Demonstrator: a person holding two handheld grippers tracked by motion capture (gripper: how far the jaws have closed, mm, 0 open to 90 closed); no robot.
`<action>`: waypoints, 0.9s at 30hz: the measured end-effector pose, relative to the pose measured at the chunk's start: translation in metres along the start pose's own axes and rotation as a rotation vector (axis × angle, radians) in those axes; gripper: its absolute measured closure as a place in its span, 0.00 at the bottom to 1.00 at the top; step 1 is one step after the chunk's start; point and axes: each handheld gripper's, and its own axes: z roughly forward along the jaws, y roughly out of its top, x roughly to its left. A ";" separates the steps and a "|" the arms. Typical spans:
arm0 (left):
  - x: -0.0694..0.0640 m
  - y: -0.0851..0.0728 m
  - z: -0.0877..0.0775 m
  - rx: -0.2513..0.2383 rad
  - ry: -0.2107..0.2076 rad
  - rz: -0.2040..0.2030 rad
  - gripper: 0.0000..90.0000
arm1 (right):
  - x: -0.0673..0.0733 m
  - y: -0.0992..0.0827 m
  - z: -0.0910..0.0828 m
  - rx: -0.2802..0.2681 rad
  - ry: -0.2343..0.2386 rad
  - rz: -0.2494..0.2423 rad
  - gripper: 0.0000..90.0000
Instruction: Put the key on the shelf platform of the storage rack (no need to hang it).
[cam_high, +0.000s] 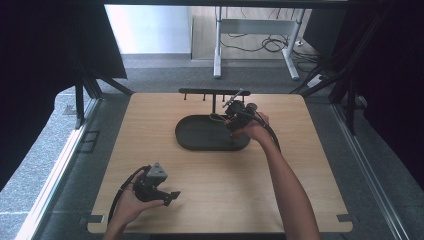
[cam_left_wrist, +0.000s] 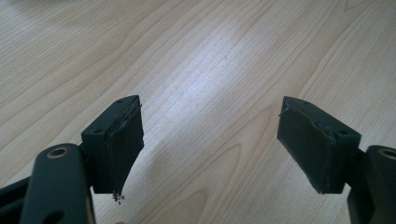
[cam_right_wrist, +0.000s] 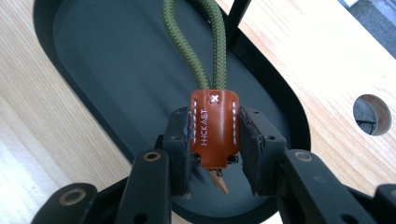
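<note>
1. Right gripper (cam_right_wrist: 215, 140) is pinching a key fob (cam_right_wrist: 215, 127) by its brown leather tab – both pads squeezed against the tab's sides, green cord loop (cam_right_wrist: 205, 42) sticking out past the jaws.
2. The fob hangs over the dark oval tray (cam_high: 200, 137), at the tray's right end, just in front of the black hook rack (cam_high: 212, 92).
3. Left gripper (cam_left_wrist: 210, 144) sits low over bare wooden table (cam_left_wrist: 224, 56) near the front-left edge – jaws spread wide, nothing between them.
</note>
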 end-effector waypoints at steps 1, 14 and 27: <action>0.000 0.000 0.000 0.002 0.001 0.000 0.26 | 0.000 -0.001 0.002 0.006 0.001 -0.004 0.73; 0.000 0.000 0.001 0.005 0.009 -0.001 0.26 | 0.005 -0.005 0.013 0.010 0.006 -0.015 0.69; 0.001 0.000 0.000 0.004 0.010 -0.002 0.26 | 0.005 -0.011 -0.002 -0.025 0.010 -0.007 0.65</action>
